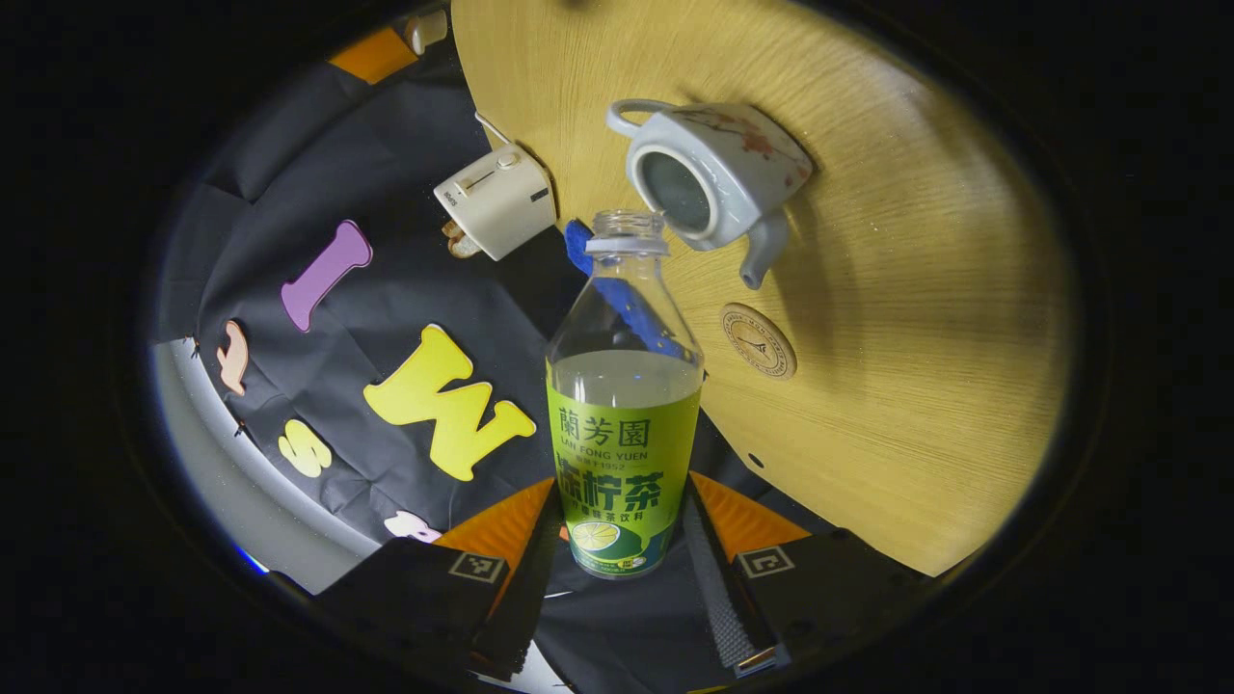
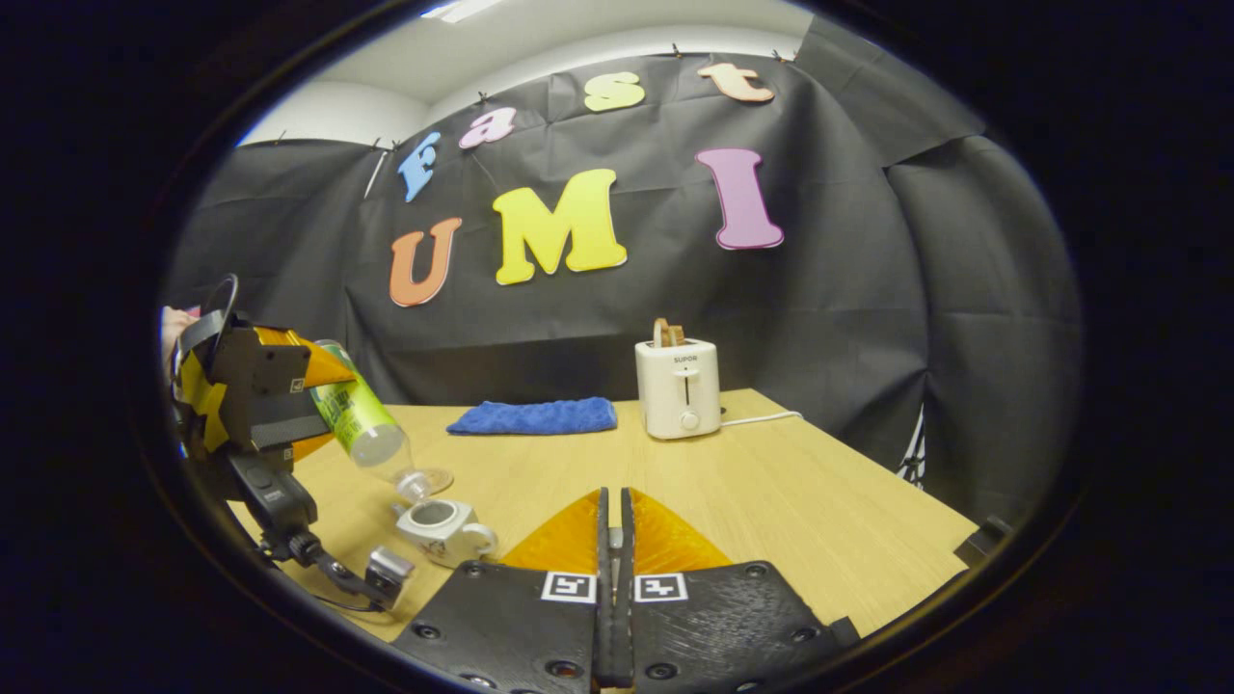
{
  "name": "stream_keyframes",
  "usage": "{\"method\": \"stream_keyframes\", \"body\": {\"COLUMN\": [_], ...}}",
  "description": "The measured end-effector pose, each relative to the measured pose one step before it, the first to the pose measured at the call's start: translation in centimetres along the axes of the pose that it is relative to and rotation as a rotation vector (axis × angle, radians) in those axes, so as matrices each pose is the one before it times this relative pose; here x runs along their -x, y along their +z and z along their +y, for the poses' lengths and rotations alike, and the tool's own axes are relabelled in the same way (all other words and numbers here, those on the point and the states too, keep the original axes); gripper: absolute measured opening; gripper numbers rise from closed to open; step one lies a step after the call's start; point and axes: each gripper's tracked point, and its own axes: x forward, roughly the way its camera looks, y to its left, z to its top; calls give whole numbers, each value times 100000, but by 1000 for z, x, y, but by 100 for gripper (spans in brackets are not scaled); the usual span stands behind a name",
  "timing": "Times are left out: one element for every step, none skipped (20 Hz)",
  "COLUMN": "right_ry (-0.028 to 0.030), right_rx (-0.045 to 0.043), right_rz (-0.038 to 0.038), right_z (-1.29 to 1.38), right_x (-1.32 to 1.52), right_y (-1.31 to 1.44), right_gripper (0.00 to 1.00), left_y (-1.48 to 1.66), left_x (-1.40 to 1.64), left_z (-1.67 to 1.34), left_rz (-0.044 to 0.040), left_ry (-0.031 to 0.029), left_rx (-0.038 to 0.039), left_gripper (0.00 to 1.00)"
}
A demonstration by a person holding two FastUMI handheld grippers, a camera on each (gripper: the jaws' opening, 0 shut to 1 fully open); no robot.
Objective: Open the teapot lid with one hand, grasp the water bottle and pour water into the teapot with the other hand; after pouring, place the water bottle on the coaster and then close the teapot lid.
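Observation:
My left gripper (image 1: 624,501) is shut on a clear bottle (image 1: 624,424) with a green label and no cap, about half full of pale liquid. Its mouth points at the open top of the white teapot (image 1: 715,173), which stands lidless on the wooden table (image 1: 916,386). A round coaster (image 1: 759,340) lies just beside the teapot's spout. In the right gripper view, the tilted bottle (image 2: 362,419) is held mouth-down just over the teapot (image 2: 439,525) by the left gripper (image 2: 289,405). My right gripper (image 2: 614,525) is raised over the table with its fingers pressed together.
A white toaster (image 2: 678,387) with bread in it stands at the back of the table (image 2: 771,482), its cord running right. A folded blue cloth (image 2: 533,416) lies to its left. The black booth wall surrounds the table.

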Motion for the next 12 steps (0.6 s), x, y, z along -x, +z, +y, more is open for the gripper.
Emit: {"method": "stream_keyframes", "body": {"right_ry": [145, -97, 161, -91, -66, -82, -95, -148, -48, -244, -460, -71], "right_rx": [50, 73, 80, 103, 77, -46, 41, -19, 15, 61, -9, -369], "right_rz": [-61, 13, -59, -89, -97, -83, -21, -14, 38, -211, -184, -62], "right_z": [52, 15, 41, -3, 14, -60, 8, 28, 36, -92, -43, -3], "right_x": [25, -12, -13, 46, 26, -35, 67, 79, 4, 43, 76, 7], "right_y": [41, -39, 75, -49, 68, -1, 118, -39, 96, 40, 196, 104], "right_gripper": [2, 2, 2, 2, 2, 2, 2, 2, 2, 2, 2, 0], "left_y": [-12, 161, -54, 17, -119, 34, -87, 46, -175, -115, -12, -35], "left_x": [94, -98, -39, -80, 33, -29, -27, -29, -120, -81, 58, -102], "left_z": [-45, -78, 40, -10, 65, 9, 21, -89, 16, -123, -25, -281], "left_rz": [234, -452, 237, -421, 335, -433, 228, -368, -515, -231, -1480, -1668], "left_ry": [-135, 19, -120, -135, 133, 127, -66, 288, 254, 242, 902, -91], "left_rx": [85, -64, 182, 68, 332, 306, 225, 287, 1008, 1921, 4150, 5403], "left_gripper": [72, 72, 72, 72, 72, 72, 72, 72, 72, 72, 72, 72]}}
